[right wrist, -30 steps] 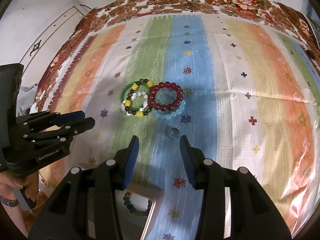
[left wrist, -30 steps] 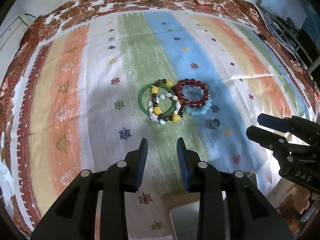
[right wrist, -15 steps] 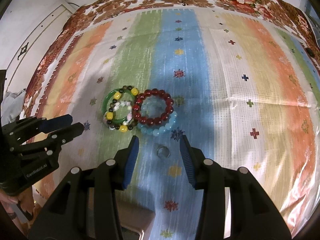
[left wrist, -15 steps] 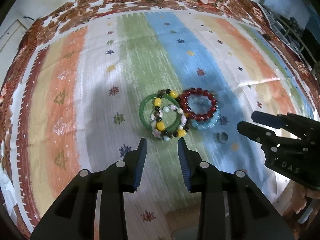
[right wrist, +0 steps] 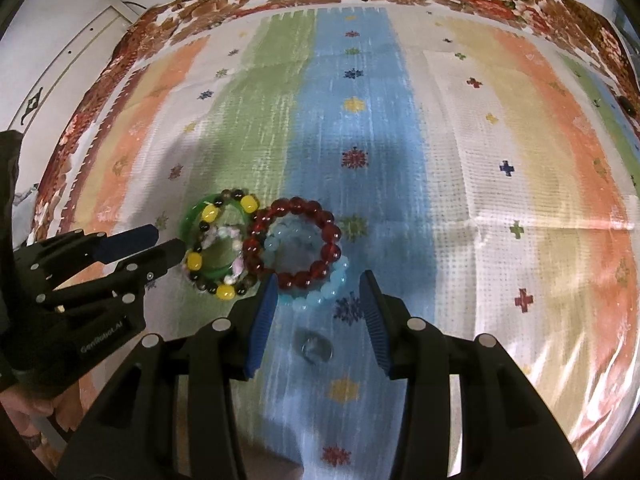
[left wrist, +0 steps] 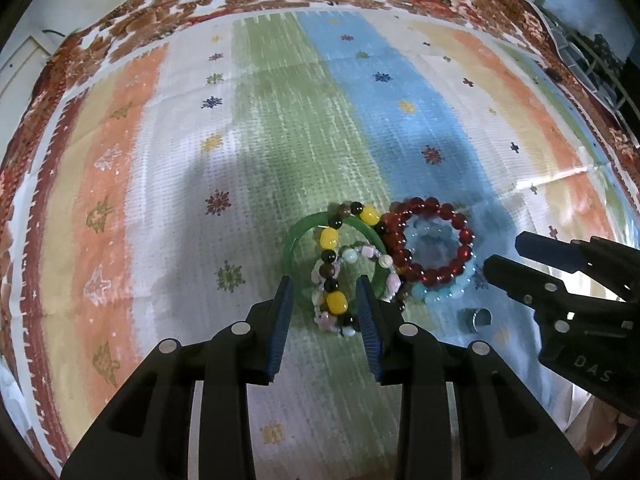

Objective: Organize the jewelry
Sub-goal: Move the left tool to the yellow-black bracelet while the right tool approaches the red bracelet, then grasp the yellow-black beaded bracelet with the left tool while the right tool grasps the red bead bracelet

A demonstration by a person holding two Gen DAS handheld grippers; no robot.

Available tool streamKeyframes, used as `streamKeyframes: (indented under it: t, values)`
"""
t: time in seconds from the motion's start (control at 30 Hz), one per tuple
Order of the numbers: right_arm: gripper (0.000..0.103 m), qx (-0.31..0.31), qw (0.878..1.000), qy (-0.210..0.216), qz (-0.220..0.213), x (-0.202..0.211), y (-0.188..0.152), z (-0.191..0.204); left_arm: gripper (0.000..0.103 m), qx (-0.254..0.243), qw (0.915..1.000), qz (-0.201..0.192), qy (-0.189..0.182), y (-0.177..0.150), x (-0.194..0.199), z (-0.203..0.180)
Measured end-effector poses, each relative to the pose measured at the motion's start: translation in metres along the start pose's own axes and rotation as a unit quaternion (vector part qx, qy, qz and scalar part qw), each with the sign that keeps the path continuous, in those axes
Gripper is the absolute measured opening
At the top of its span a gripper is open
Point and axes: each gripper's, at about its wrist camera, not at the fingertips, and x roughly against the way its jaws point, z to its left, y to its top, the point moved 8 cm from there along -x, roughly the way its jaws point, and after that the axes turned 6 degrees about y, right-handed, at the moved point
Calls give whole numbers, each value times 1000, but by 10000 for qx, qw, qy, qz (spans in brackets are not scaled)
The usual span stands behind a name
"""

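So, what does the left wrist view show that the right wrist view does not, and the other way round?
Only the left wrist view shows the metal rack past the cloth's far right edge, and the small ring as a short metal band seen side-on.

Only the right wrist view shows the white door on the left and part of the person's hand at the lower left.

Both show the striped tablecloth, the green bangle, the yellow-and-dark bead bracelet, the red bead bracelet, the pale blue bead bracelet, and the left gripper and right gripper, both open.
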Motion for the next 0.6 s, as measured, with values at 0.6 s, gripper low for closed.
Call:
streamKeyframes:
  t: [0.6]
  values:
    - [44,-277,9996,-16,50,-30,15,-15,31,155,9994,103,-304,21,-25,-4]
